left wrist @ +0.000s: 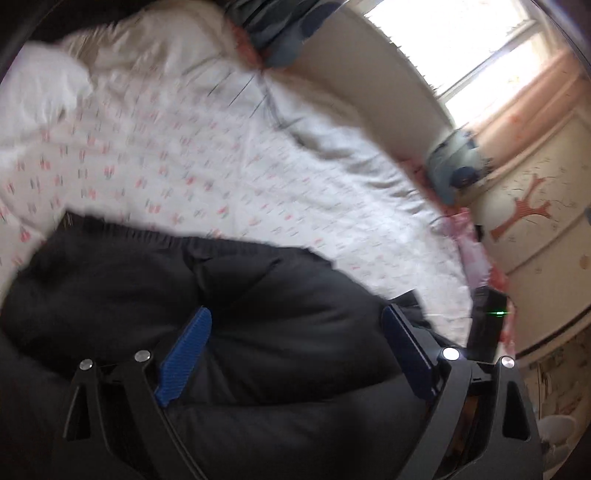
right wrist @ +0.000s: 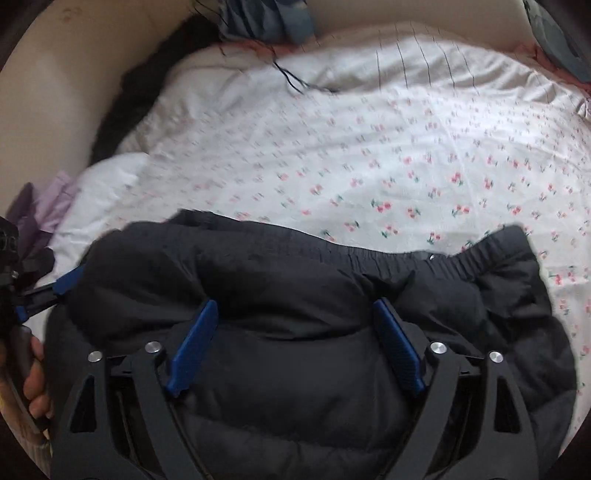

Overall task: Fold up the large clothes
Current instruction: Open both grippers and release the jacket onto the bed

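A black puffy jacket [right wrist: 295, 295] lies bunched on a bed with a white floral sheet [right wrist: 406, 166]. It also fills the lower part of the left wrist view [left wrist: 221, 288]. My right gripper [right wrist: 295, 306] is open, its blue fingers [right wrist: 194, 347] spread wide over the jacket's padded folds. My left gripper [left wrist: 297, 314] is open too, fingers [left wrist: 184, 354] spread over the jacket. The left gripper also shows in the right wrist view [right wrist: 51, 291] at the jacket's left edge, held by a hand.
A beige headboard [right wrist: 55, 92] curves behind the bed. Blue-grey cloth [right wrist: 266, 18] and a purple cloth [right wrist: 44, 206] lie at the bed's edges. A bright window [left wrist: 461, 40], a peach curtain and a painted cabinet [left wrist: 535, 206] stand to the right.
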Tool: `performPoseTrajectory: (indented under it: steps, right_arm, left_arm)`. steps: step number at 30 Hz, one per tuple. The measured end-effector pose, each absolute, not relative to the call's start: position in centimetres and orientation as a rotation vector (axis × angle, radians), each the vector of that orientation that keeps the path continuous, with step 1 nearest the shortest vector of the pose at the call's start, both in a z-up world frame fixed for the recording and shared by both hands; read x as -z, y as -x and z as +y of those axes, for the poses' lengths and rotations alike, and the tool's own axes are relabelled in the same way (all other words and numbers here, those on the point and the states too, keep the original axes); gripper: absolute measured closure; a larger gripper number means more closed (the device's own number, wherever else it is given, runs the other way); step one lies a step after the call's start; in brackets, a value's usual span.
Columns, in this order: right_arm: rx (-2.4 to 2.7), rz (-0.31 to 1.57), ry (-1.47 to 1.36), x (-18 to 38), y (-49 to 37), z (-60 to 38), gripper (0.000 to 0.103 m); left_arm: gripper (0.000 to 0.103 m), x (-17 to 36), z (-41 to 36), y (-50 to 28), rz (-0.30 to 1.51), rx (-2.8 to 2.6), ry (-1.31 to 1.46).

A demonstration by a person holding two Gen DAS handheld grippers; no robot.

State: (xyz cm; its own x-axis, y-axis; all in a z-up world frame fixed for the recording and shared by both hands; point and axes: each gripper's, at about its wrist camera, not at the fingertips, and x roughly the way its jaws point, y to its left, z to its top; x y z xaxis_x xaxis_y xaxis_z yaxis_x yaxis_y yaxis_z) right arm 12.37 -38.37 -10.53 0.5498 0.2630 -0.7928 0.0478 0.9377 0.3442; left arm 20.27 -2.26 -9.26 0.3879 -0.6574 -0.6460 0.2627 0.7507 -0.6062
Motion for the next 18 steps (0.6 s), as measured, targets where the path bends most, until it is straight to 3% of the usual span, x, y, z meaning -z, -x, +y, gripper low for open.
performPoseTrajectory:
  steps: [4, 10, 14, 15, 18]
  right_arm:
    - [-0.147, 1.051, -0.381, 12.2, -13.1, -38.9, 0.017]
    - [-0.093, 0.944, -0.404, 8.0, -13.3, -42.4, 0.017]
    - [0.029, 1.042, -0.356, 12.5, -14.1, -44.8, 0.016]
    - [-0.008, 1.053, -0.458, 14.6, -13.7, -45.8, 0.016]
    - [-0.023, 1.024, -0.49, 15.2, -13.1, -46.4, 0.016]
  left_arm:
    - [0.014, 12.2, -1.5, -21.0, 1.063, 0.602, 0.48]
    - [0.011, 6.1, -0.4, -19.6, 0.944, 0.58, 0.422]
    - [0.011, 11.1, 1.2, -21.4, 1.019, 0.534, 0.488]
    - [0.011, 12.5, 1.8, -21.3, 1.018, 0.562, 0.548]
    - [0.011, 12.9, 1.5, -20.8, 1.005, 0.562, 0.521]
